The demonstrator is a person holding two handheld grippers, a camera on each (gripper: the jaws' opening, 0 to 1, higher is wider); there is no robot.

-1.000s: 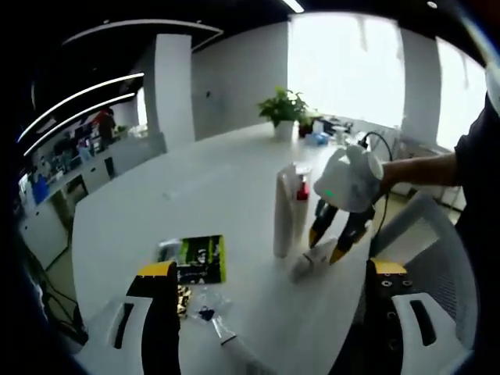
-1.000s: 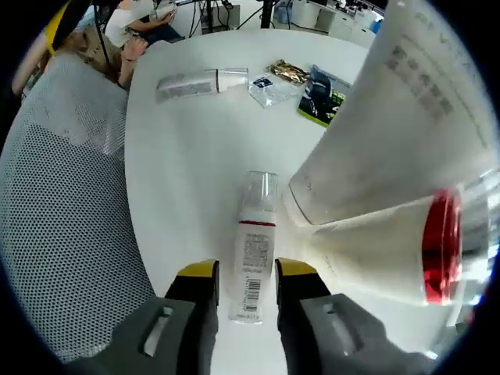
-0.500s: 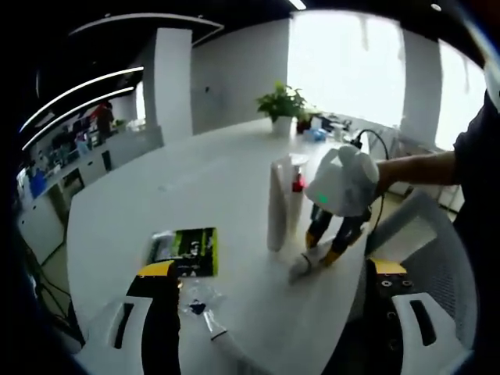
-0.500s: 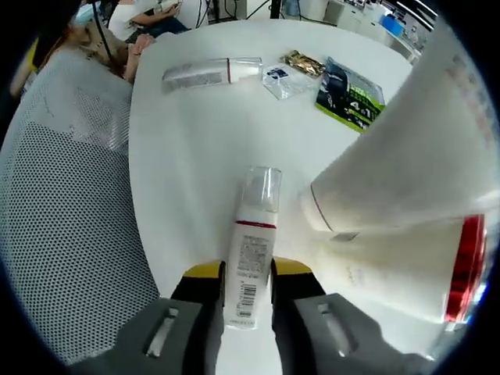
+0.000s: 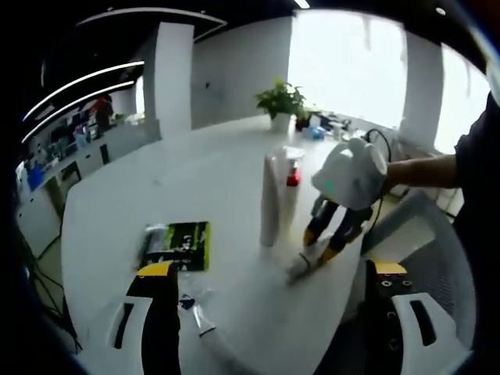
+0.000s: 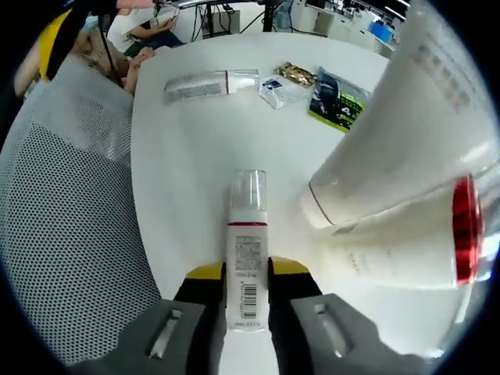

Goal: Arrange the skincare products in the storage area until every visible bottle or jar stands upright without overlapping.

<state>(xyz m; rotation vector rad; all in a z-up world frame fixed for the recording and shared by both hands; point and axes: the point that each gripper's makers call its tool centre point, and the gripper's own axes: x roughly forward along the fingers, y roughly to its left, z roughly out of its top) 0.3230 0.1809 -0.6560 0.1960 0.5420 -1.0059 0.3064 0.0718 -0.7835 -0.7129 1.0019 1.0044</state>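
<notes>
In the right gripper view, the right gripper (image 6: 246, 273) is clamped on a small white bottle (image 6: 247, 262) that lies flat on the white table (image 6: 180, 172), its yellow-tipped jaws pressing either side of the lower body. The bottle has a printed label with a barcode near the jaws, a thin red band higher up, and a clear cap pointing away from the camera. Just to its right stand two tall white bottles: a plain one (image 6: 406, 133) and, beside it, one with a red collar (image 6: 406, 254). Farther off, near the table's far edge, a white tube (image 6: 207, 83) lies on its side, with a clear sachet (image 6: 277, 90), a gold wrapper (image 6: 295, 73) and a green-and-black packet (image 6: 337, 101) in a row to its right. A grey mesh chair (image 6: 62, 234) stands at the left.

In the left gripper view, the left gripper (image 5: 273, 289) has its jaws wide apart, with nothing between them, above the table's near edge, and the right gripper's jaws show down at the lying bottle.
</notes>
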